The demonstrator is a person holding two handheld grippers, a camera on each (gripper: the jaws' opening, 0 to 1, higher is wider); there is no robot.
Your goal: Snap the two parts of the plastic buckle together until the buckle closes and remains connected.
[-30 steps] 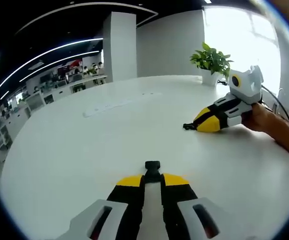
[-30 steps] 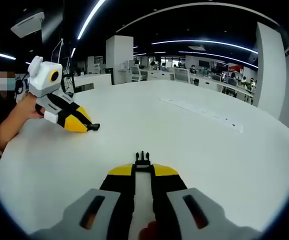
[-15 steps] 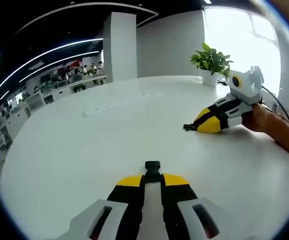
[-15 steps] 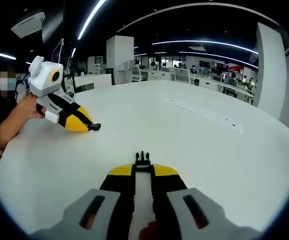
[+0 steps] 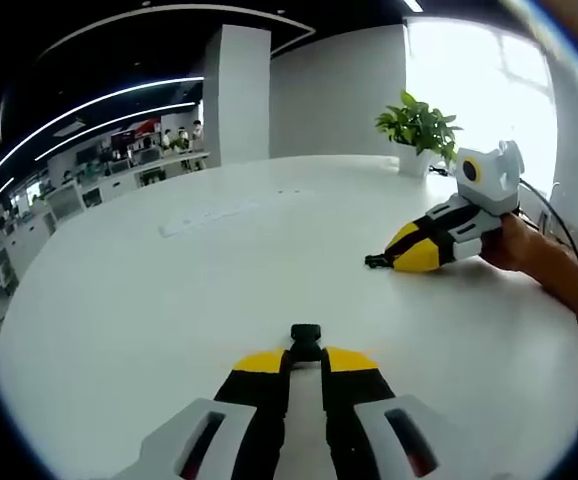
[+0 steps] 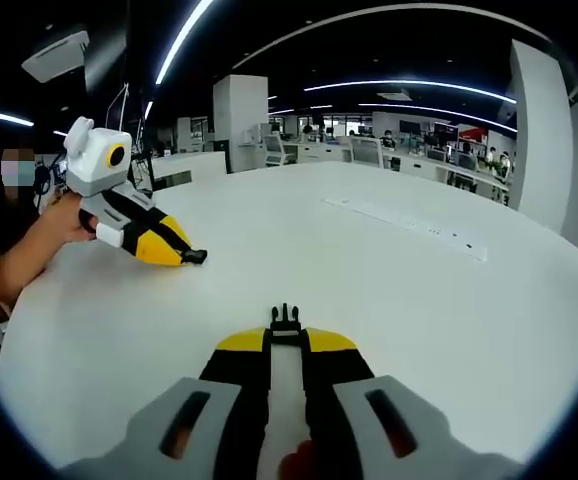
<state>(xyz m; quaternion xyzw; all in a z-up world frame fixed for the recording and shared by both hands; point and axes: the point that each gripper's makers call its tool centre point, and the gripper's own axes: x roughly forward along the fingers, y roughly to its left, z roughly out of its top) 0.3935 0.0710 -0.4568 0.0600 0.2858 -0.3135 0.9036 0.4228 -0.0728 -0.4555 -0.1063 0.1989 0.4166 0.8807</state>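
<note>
A potted plant [image 5: 418, 125] stands at the far right of the white desk [image 5: 169, 290], offices beyond.

I see my left gripper [image 5: 305, 352] with yellow tips over black and grey, pinching a black socket half [image 5: 305, 337]; my right gripper [image 6: 286, 337], coloured alike, pinches the black pronged half [image 6: 285, 321]. White table [image 5: 149, 300], green plant [image 5: 421, 118].

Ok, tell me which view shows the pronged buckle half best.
The right gripper view: the pronged buckle half sits close, prongs clear, in the right gripper. The left gripper view shows it as a small dark shape.
</note>
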